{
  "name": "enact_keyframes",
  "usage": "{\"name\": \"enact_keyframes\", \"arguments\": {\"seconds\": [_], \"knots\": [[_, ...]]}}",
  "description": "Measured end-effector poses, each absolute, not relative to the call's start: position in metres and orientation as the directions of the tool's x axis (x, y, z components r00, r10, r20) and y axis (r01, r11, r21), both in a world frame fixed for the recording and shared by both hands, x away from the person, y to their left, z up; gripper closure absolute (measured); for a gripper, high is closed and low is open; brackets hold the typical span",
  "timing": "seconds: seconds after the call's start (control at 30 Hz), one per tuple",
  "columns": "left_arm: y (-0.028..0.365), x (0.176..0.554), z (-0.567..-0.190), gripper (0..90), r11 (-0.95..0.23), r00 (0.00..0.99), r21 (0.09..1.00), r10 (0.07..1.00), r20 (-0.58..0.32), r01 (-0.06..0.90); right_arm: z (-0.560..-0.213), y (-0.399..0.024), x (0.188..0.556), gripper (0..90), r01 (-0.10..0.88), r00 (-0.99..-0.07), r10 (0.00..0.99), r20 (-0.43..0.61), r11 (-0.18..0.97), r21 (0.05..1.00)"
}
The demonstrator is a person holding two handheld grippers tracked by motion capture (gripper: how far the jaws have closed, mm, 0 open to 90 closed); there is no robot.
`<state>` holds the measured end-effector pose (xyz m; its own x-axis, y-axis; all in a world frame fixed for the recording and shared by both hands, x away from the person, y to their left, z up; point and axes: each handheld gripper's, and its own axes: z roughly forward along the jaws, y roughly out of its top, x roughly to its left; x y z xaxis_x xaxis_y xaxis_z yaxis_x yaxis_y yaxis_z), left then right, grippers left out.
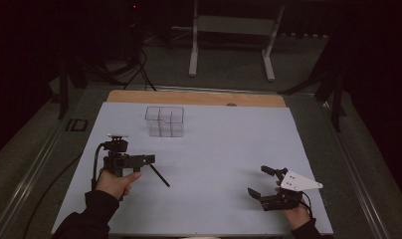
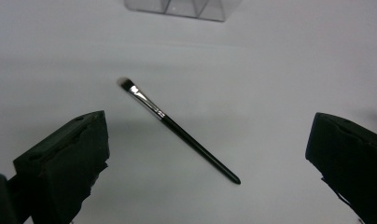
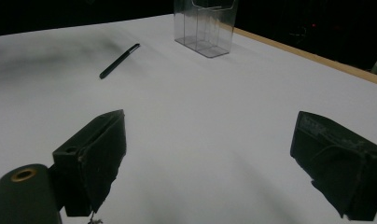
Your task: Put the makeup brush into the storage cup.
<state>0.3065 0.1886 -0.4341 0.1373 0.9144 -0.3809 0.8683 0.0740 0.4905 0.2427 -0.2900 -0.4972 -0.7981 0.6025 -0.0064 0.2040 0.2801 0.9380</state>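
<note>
Approach step: left tool [image 2: 210, 154] wide, over makeup brush [image 2: 177, 129]; right tool [image 1: 266, 185] wide, idle. Next: descend, pinch handle, carry toward clear organizer [image 1: 164, 121] at 12 o'clock.

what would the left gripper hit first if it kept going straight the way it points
Most likely the makeup brush, lying flat between the open jaws of the left gripper. The clear organizer box stands beyond it.
</note>
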Motion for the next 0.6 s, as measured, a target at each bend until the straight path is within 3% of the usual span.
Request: {"name": "enact_keyframes", "arguments": {"seconds": [0.17, 0.23, 0.37, 0.53, 0.57, 0.6], "knots": [[0.182, 0.318, -0.437, 1.3, 0.109, 0.071, 0.444, 0.927, -0.370, 0.890, -0.498, -0.289, 0.243, 10.6, 0.209, -0.804, 0.595, 0.000, 0.283, 0.936], [0.178, 0.322, -0.437, 8.4, 0.112, 0.059, 0.432, 0.930, -0.364, 0.895, -0.498, -0.288, 0.243, 10.6, 0.208, -0.809, 0.588, 0.002, 0.283, 0.936], [0.170, 0.327, -0.436, 8.6, 0.107, 0.043, 0.416, 0.941, -0.336, 0.903, -0.497, -0.287, 0.242, 10.6, 0.210, -0.814, 0.581, 0.007, 0.283, 0.936], [0.161, 0.337, -0.445, 9.8, 0.091, 0.023, 0.328, 0.944, -0.329, 0.940, -0.497, -0.286, 0.241, 10.7, 0.208, -0.825, 0.566, 0.010, 0.286, 0.935], [0.161, 0.339, -0.448, 19.1, 0.110, -0.003, 0.298, 0.942, -0.336, 0.948, -0.497, -0.285, 0.241, 10.7, 0.206, -0.828, 0.561, 0.008, 0.291, 0.934], [0.163, 0.344, -0.452, 22.2, 0.151, -0.054, 0.244, 0.930, -0.363, 0.958, -0.497, -0.285, 0.241, 10.7, 0.208, -0.829, 0.560, 0.009, 0.292, 0.934]]}}
